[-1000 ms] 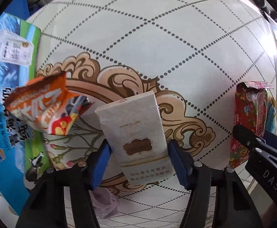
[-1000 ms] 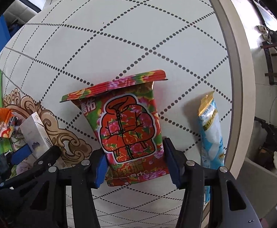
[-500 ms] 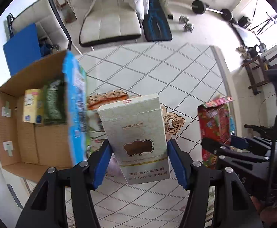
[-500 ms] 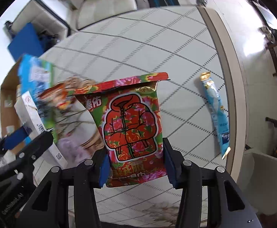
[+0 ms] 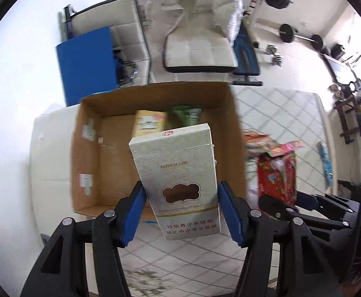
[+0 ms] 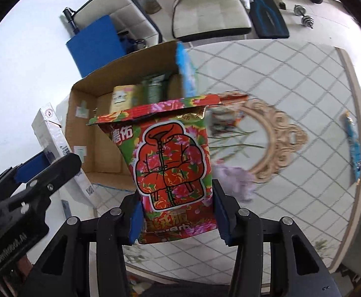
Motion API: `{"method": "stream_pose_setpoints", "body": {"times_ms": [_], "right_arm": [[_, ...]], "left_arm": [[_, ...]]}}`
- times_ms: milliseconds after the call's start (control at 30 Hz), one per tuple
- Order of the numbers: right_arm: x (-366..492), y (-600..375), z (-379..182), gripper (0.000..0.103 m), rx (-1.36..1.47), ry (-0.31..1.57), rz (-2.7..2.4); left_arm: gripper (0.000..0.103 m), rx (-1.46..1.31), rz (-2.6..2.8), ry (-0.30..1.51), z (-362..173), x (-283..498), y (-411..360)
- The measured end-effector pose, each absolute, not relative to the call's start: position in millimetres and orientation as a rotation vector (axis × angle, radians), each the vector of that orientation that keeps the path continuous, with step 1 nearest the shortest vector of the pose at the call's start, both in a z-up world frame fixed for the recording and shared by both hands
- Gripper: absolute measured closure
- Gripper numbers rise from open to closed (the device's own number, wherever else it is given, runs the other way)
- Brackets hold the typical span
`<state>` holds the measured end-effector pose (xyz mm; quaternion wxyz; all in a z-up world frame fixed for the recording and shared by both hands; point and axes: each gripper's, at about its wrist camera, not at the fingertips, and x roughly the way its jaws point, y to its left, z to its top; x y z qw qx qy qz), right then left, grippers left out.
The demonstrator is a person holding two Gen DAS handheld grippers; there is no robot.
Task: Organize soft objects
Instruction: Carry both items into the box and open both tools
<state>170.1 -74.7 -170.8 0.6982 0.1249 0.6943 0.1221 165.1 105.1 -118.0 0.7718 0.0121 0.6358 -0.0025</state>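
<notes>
Gripping a pale cigarette pack, the left claw hangs seemingly above the cardboard box; the right claw clamps a floral packet.

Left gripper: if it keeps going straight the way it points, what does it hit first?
Probably the inside of the cardboard box. The left gripper, shut on the pale carton, aims into the open box, roughly towards the yellow pack at its far wall. Depth is unclear.

patterned table, cardboard box, blue packet

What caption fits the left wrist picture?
Left gripper carries a cigarette pack above an open cardboard box.
</notes>
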Motion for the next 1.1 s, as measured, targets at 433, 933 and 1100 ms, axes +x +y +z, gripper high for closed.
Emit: {"method": "stream_pose_setpoints", "body": {"times_ms": [433,933,1100], "right_arm": [[209.5,29.9,-268.7,0.052,0.172,1.693,0.107],[220.1,54.5,-317.5,0.052,0.120,1.794,0.087],[218.3,63.9,-319.8,0.026,0.072,1.810,0.096]], "left_arm": [[0.047,0.086,0.136,1.569,-227.9,247.1,210.1],[0.046,0.098,0.095,1.658,-290.9,310.8,233.5],[0.046,0.040,0.099,1.679,-283.9,303.6,236.8]]}}
